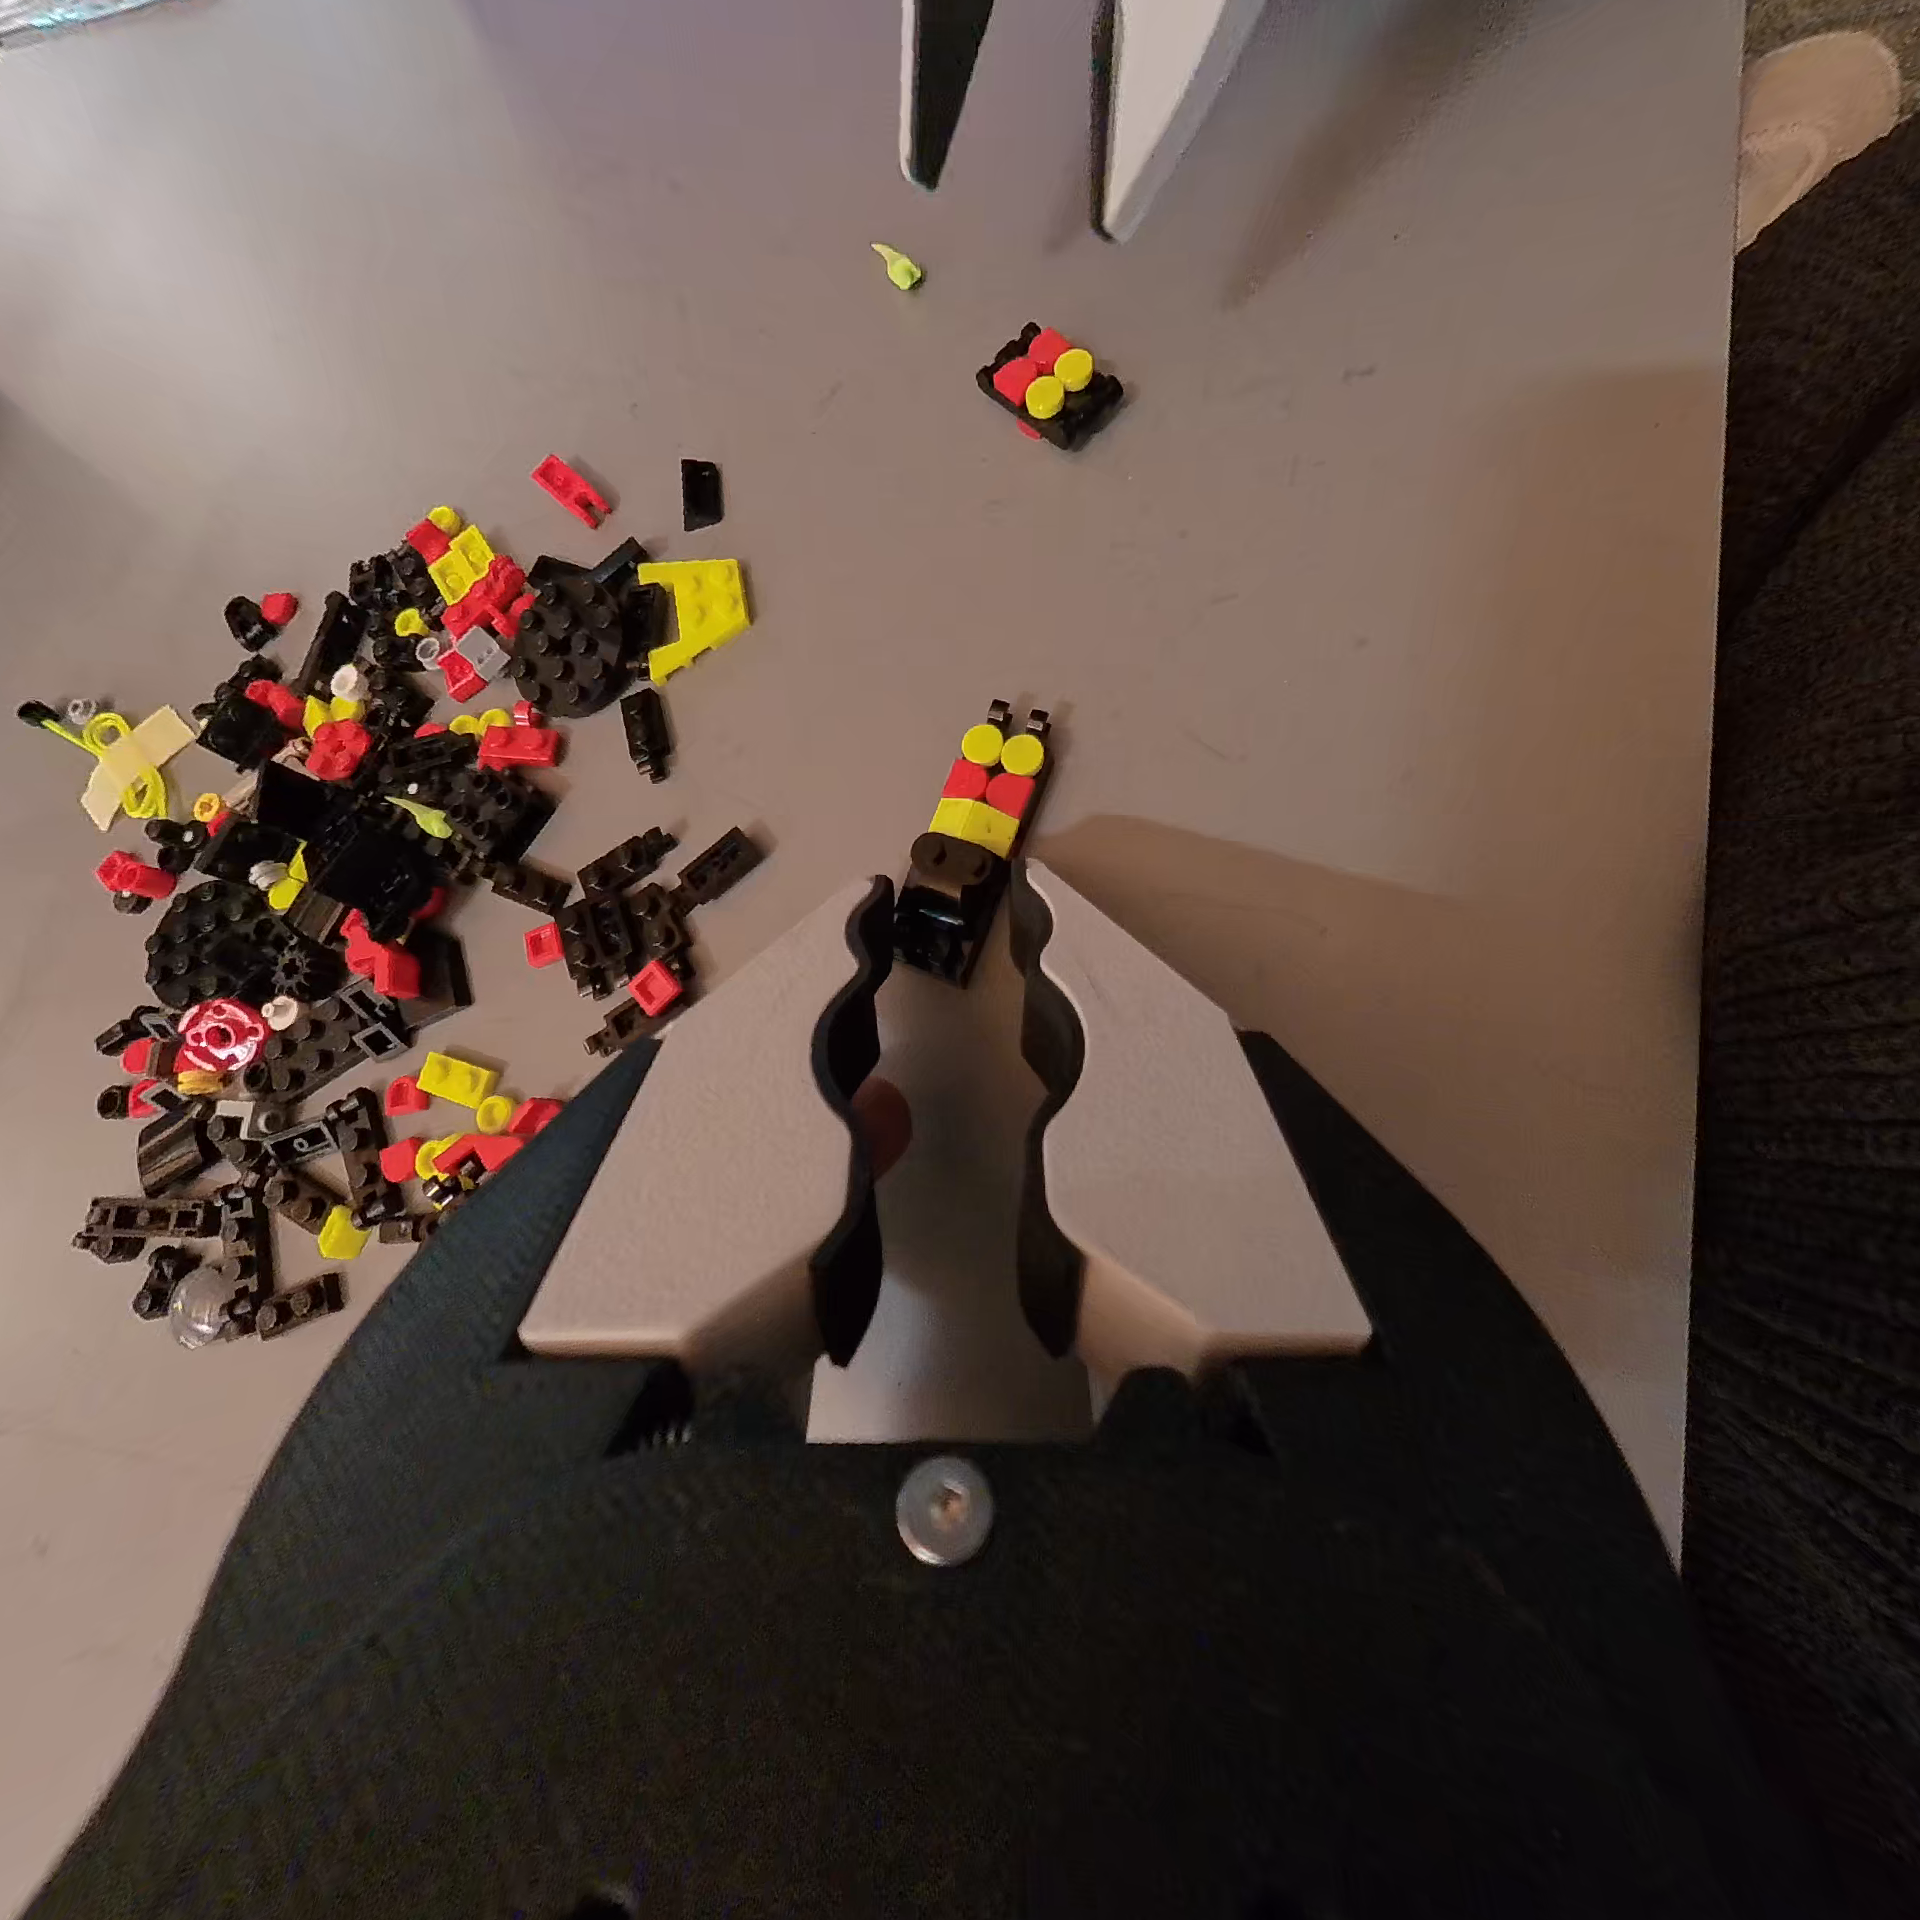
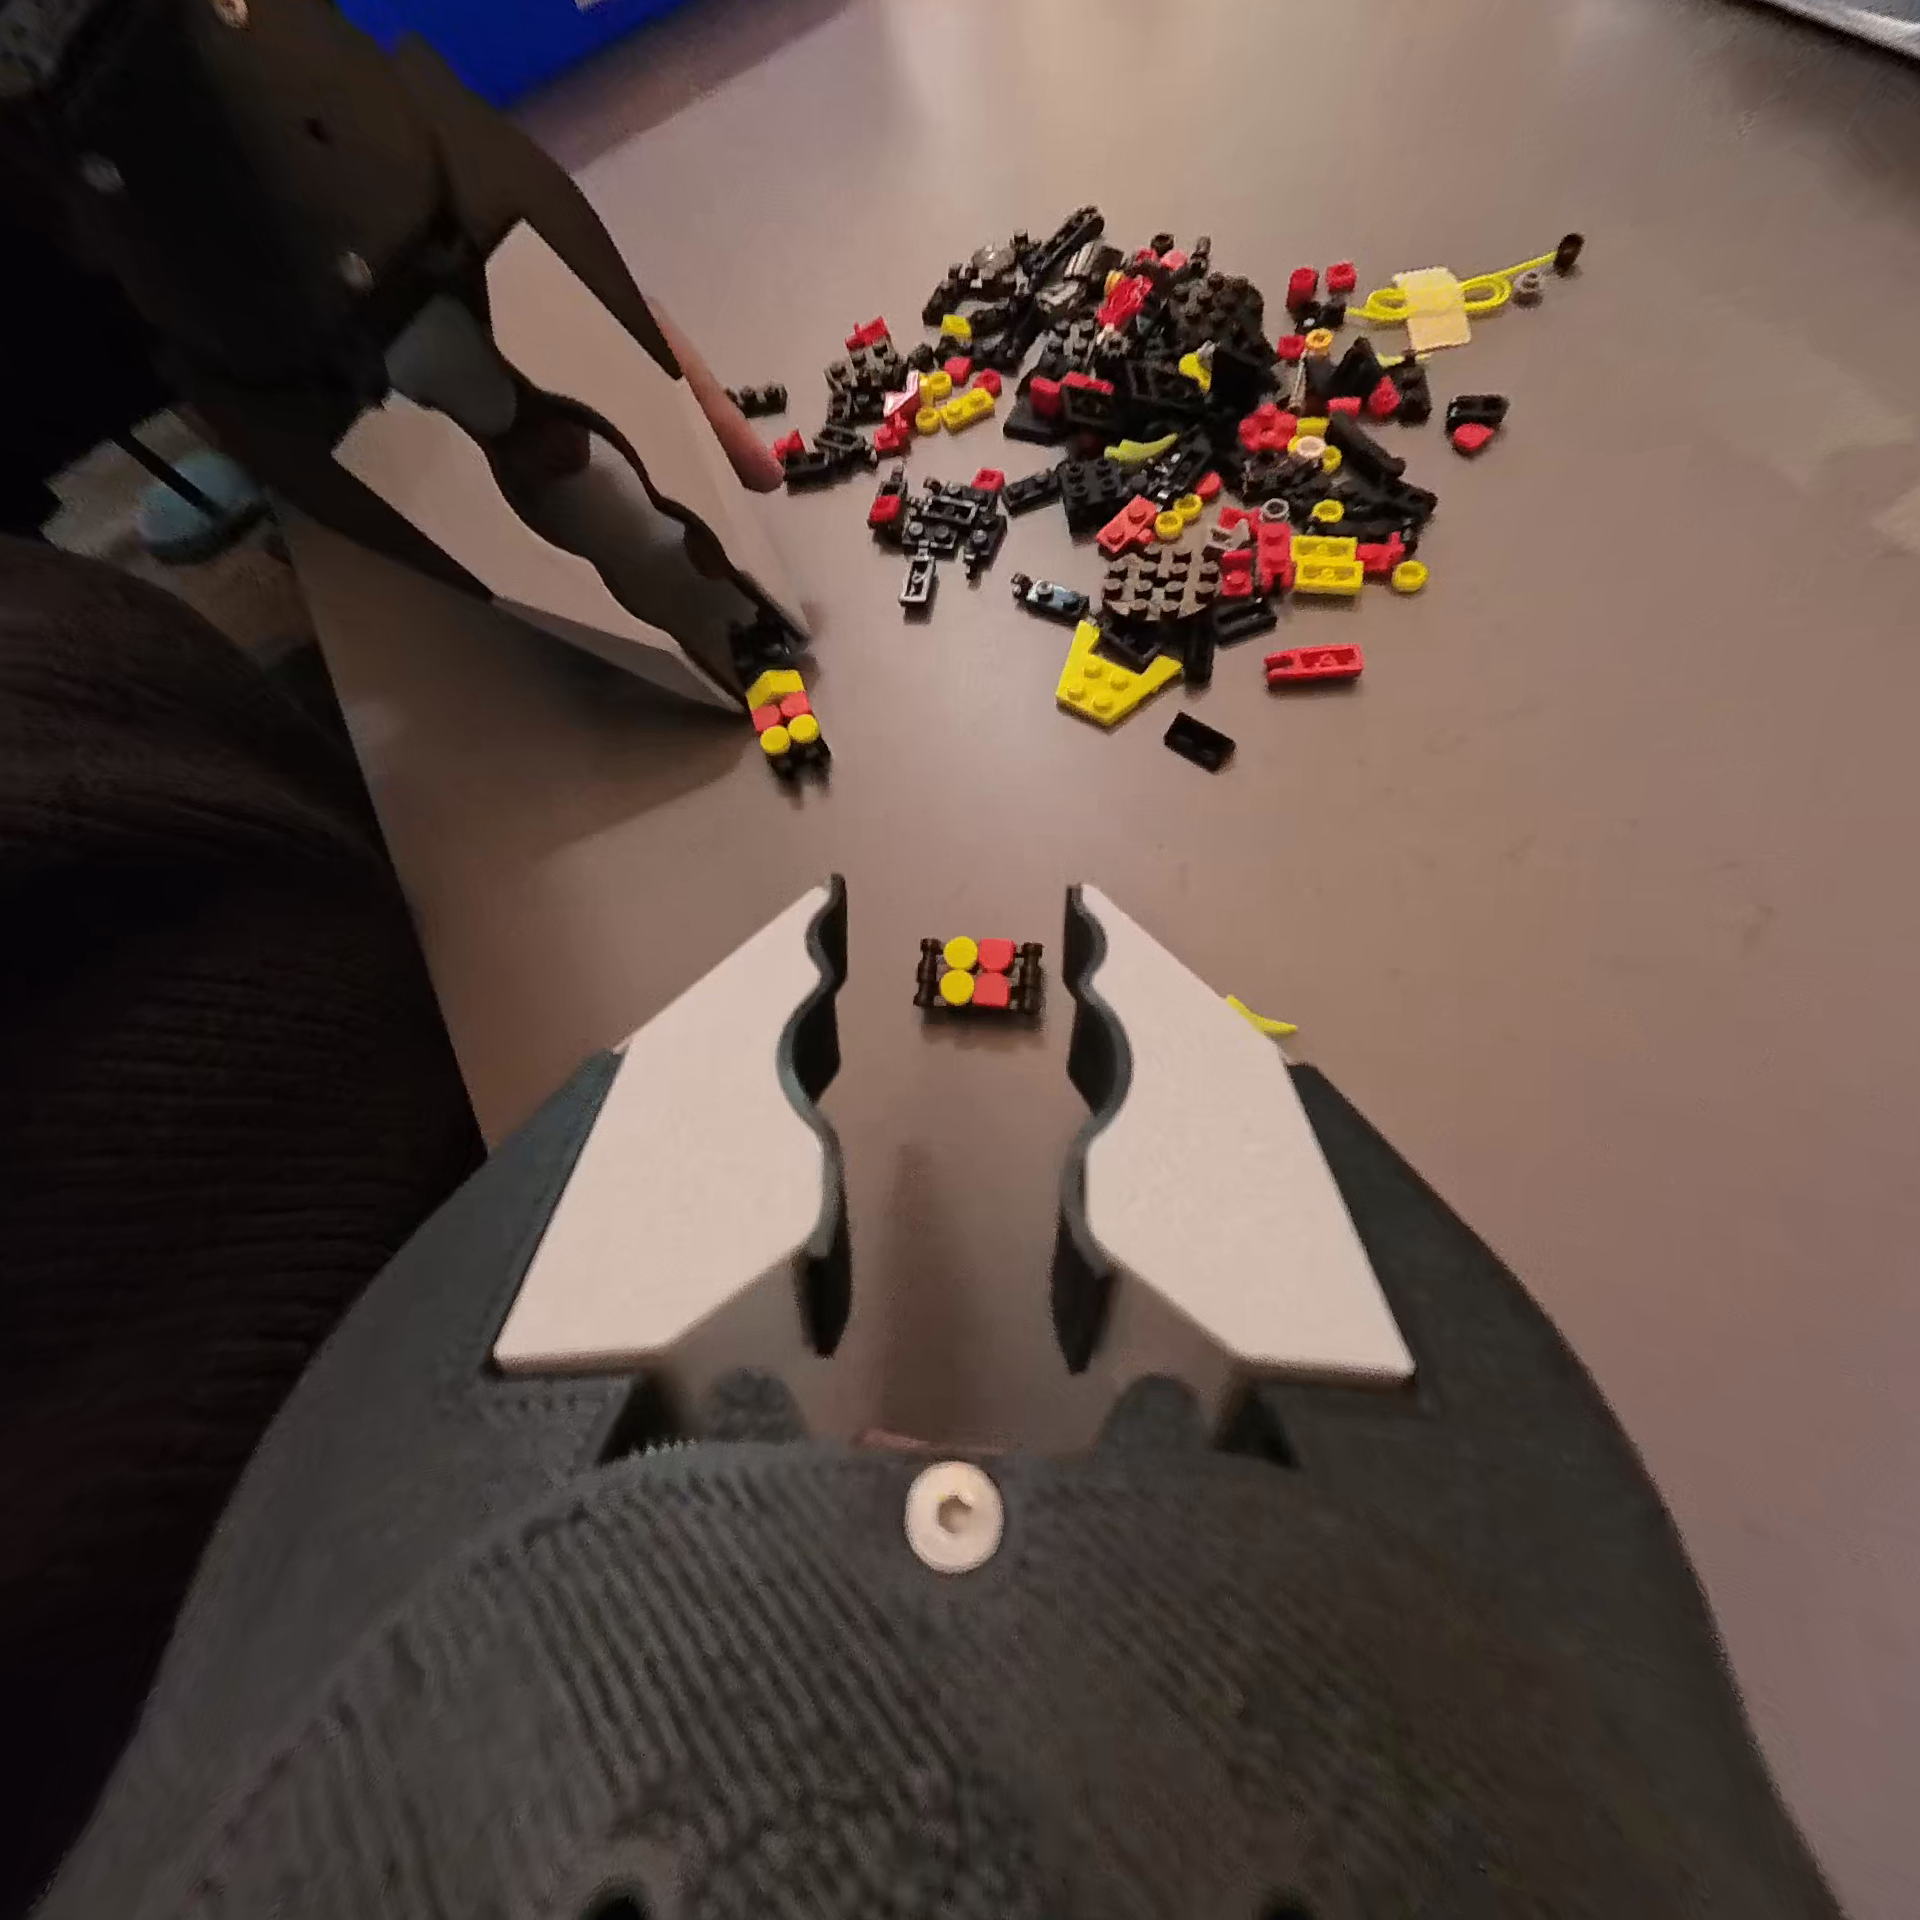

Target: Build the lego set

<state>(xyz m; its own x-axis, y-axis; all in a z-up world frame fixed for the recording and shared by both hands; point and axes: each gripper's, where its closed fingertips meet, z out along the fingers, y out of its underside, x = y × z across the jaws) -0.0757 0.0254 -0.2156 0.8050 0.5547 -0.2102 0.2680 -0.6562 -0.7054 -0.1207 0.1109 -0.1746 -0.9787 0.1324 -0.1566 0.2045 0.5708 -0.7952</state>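
My left gripper point(image 1: 951, 894) is shut on the black end of a long assembly point(image 1: 982, 810) of black, yellow and red bricks with two yellow round tiles, held low over the grey table point(image 1: 1351, 623). It also shows in the right wrist view point(image 2: 784, 717), at the left gripper's tips point(image 2: 769, 644). A small black plate assembly point(image 2: 979, 975) with red and yellow round tiles lies on the table, framed between my open, empty right gripper's point(image 2: 956, 899) fingers. In the left wrist view this small assembly point(image 1: 1049, 384) lies just short of the right gripper point(image 1: 1018, 208).
A pile of loose black, red and yellow bricks point(image 1: 395, 831) point(image 2: 1164, 457) lies to one side. A yellow wedge plate point(image 2: 1112, 681), a black slope point(image 2: 1198, 741) and a lime piece point(image 1: 899, 267) lie apart. The table edge point(image 1: 1714, 935) borders dark fabric point(image 2: 156, 935). My hands' fingertips stand some 11 cm from each other.
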